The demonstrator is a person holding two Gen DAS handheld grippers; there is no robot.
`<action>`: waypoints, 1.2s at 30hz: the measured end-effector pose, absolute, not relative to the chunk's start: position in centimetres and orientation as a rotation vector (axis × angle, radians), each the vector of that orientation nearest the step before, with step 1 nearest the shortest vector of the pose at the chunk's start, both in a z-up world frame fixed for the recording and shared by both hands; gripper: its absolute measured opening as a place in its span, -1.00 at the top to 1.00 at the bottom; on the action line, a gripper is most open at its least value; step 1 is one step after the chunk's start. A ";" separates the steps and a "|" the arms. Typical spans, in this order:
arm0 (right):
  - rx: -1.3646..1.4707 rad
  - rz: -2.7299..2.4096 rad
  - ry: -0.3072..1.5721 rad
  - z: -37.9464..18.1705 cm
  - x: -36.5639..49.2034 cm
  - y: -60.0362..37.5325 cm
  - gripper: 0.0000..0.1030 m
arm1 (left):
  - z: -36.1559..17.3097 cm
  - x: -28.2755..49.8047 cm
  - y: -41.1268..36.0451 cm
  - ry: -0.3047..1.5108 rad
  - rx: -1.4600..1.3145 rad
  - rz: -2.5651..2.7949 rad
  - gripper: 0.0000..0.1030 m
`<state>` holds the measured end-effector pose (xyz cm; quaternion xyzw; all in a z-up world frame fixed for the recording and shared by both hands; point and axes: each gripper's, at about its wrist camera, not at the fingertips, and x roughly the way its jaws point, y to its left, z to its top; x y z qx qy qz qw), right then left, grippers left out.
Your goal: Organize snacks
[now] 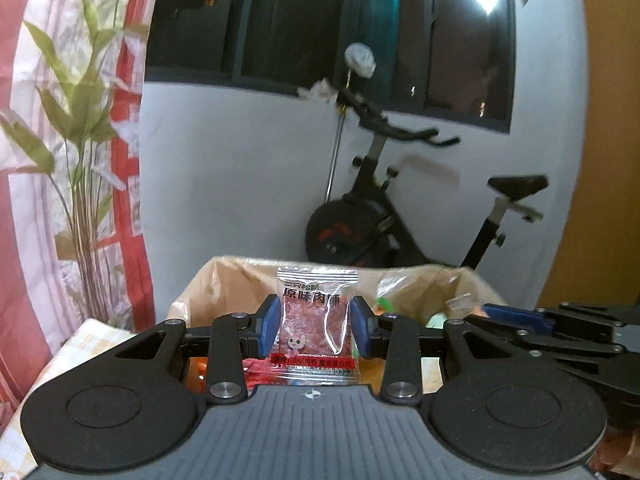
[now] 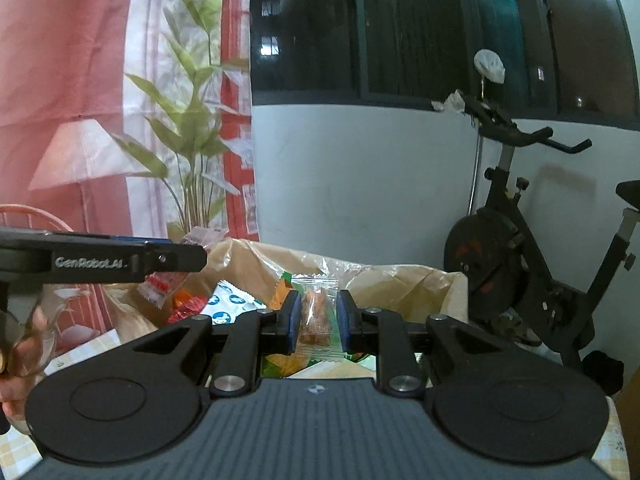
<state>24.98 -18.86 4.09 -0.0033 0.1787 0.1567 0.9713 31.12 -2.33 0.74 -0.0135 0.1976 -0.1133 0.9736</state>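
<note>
My left gripper (image 1: 315, 326) is shut on a clear packet of dried meat (image 1: 316, 320) with red print, held upright in front of an open cardboard box (image 1: 192, 292). My right gripper (image 2: 318, 317) is shut on a clear packet with a brown snack bar (image 2: 318, 316), held over the same box (image 2: 452, 292), which holds several snack packets (image 2: 224, 304). The left gripper also shows from the side in the right wrist view (image 2: 176, 258), with its packet (image 2: 160, 286) hanging below. The right gripper shows at the right edge of the left wrist view (image 1: 516, 316).
The box stands on a table with a checked cloth (image 1: 92, 340). Behind it are a white wall, a black exercise bike (image 1: 384, 220), a green plant (image 1: 80, 120) and a red and white curtain (image 1: 128, 160). A dark window is above.
</note>
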 end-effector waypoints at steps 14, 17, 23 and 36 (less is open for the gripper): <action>0.037 0.210 0.413 4.4 23.8 -20.4 -0.50 | 1.4 29.7 0.7 0.471 -0.024 -0.233 -0.78; 0.054 0.201 0.413 5.1 22.8 -20.6 -0.66 | 2.5 28.1 0.9 0.453 -0.001 -0.220 -0.82; 0.066 0.199 0.419 6.9 19.7 -20.4 -0.84 | 4.8 24.5 1.3 0.415 0.013 -0.195 -0.87; 0.064 0.142 0.376 11.2 11.4 -18.3 -0.97 | 8.3 16.4 2.5 0.347 0.021 -0.154 -0.90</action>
